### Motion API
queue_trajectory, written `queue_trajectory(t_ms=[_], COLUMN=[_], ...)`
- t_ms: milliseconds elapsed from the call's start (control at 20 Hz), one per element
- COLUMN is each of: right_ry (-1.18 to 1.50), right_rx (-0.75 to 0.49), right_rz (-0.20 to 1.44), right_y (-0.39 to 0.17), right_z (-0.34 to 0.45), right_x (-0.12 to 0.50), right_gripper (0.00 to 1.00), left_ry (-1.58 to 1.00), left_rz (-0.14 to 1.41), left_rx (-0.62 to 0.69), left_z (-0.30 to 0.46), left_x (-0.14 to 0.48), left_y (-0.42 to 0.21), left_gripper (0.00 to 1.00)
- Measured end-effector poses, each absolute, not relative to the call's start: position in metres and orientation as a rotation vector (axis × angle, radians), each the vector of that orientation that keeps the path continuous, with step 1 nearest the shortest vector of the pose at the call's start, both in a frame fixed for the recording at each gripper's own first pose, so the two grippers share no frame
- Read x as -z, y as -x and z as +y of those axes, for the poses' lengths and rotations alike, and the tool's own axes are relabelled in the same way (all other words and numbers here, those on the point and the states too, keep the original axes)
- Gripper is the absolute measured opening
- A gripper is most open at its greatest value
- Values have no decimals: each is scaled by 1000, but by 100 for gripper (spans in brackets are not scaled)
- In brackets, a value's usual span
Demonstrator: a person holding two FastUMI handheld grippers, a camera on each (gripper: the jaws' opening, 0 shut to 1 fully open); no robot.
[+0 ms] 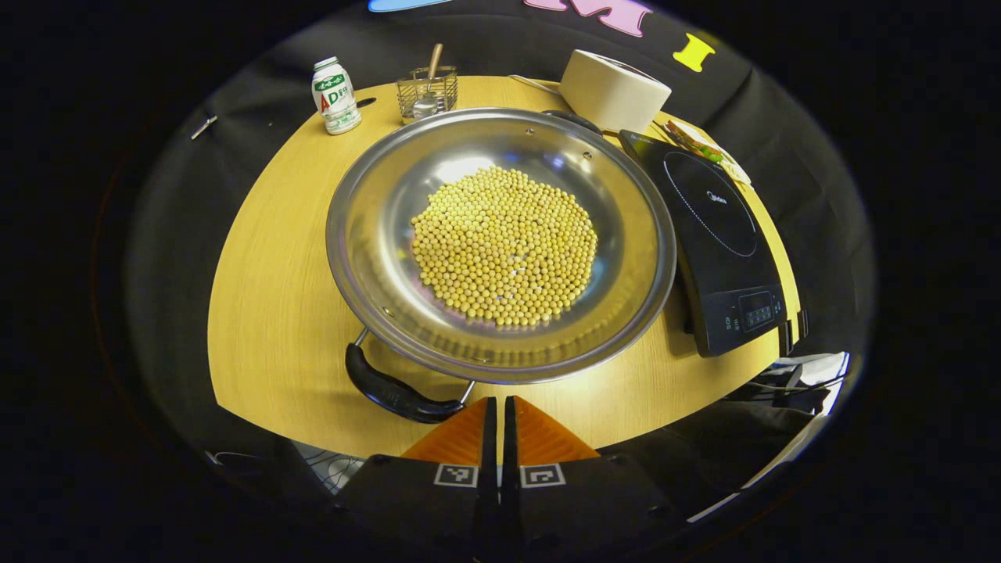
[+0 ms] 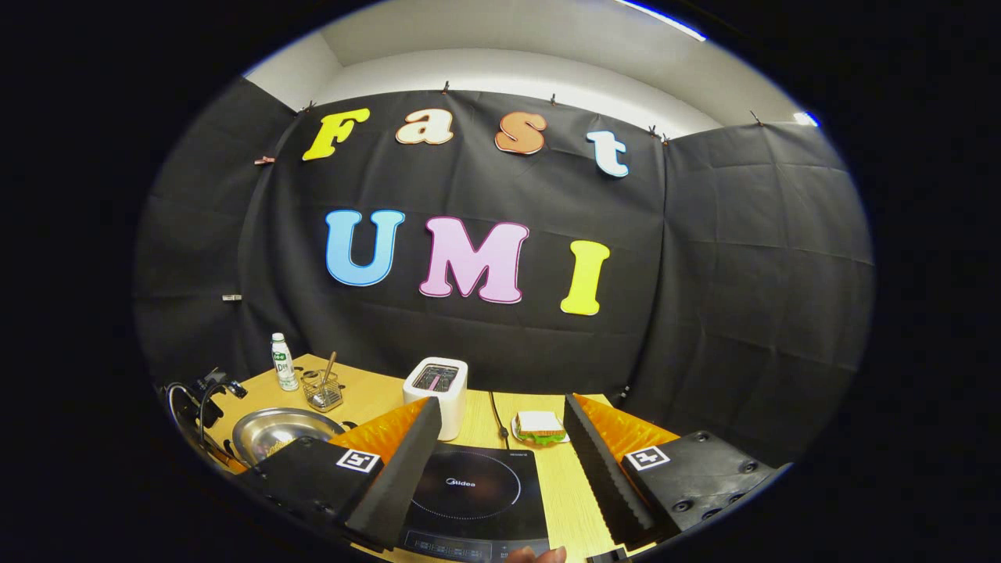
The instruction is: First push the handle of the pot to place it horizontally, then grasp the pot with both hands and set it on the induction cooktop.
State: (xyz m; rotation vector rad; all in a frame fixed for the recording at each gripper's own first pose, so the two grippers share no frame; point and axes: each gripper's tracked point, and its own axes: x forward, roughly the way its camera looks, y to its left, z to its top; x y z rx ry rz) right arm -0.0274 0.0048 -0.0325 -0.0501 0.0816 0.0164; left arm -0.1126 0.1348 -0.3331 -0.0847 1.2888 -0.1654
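Observation:
A wide steel pot (image 1: 375, 258) holding a mound of yellow beans (image 1: 504, 244) sits mid-table in the left gripper view. Its near black handle (image 1: 395, 392) points toward the lower left; the far handle (image 1: 575, 119) peeks over the back rim. My left gripper (image 1: 499, 407) is shut and empty, its tips just right of the near handle. The black induction cooktop (image 1: 715, 234) lies right of the pot. In the right gripper view my right gripper (image 2: 500, 442) stands open above the cooktop (image 2: 477, 493), with the pot (image 2: 281, 430) at the left.
A white toaster (image 1: 614, 90), a wire holder with a spoon (image 1: 426, 92) and a small drink bottle (image 1: 335, 95) stand along the table's back. A sandwich on a plate (image 2: 539, 426) lies behind the cooktop. A fingertip (image 2: 536, 555) shows at the bottom edge.

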Motion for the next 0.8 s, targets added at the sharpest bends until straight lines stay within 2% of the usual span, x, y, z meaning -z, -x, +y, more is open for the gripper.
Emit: queue_trajectory(t_ms=[500, 800], right_ry=[61, 62], right_rx=[-23, -19], right_rz=[83, 87], right_y=[25, 21], right_z=[9, 8], right_x=[33, 35], right_gripper=[98, 98], left_ry=[98, 127], left_rz=[1263, 1270], left_rx=[102, -18], left_z=[168, 204], left_x=[328, 329], left_y=[101, 91], left_gripper=[5, 5])
